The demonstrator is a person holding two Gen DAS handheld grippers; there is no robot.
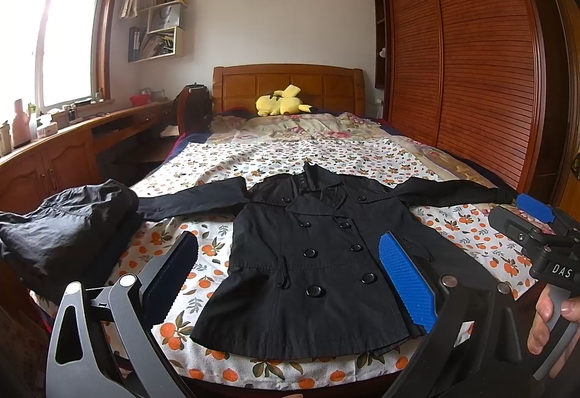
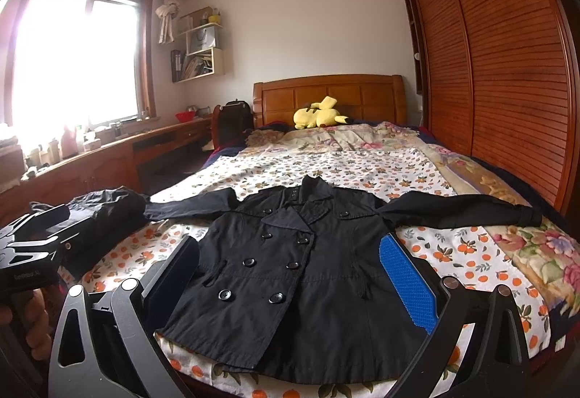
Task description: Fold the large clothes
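A black double-breasted coat point(image 1: 311, 264) point(image 2: 301, 271) lies flat and face up on the bed, buttoned, with both sleeves stretched out sideways. My left gripper point(image 1: 290, 253) hovers open above the coat's hem, nothing between its fingers. My right gripper point(image 2: 290, 253) is open too, above the coat's lower half. The right gripper's body point(image 1: 536, 231) shows at the right edge of the left wrist view, held by a hand point(image 1: 551, 318). The left gripper's body point(image 2: 32, 253) shows at the left edge of the right wrist view.
A heap of dark clothes point(image 1: 69, 227) point(image 2: 105, 213) lies at the bed's left edge by the coat's left sleeve. A yellow plush toy point(image 1: 279, 102) rests by the wooden headboard. A wardrobe point(image 1: 471, 53) lines the right side; a desk point(image 1: 65, 144) runs along the left.
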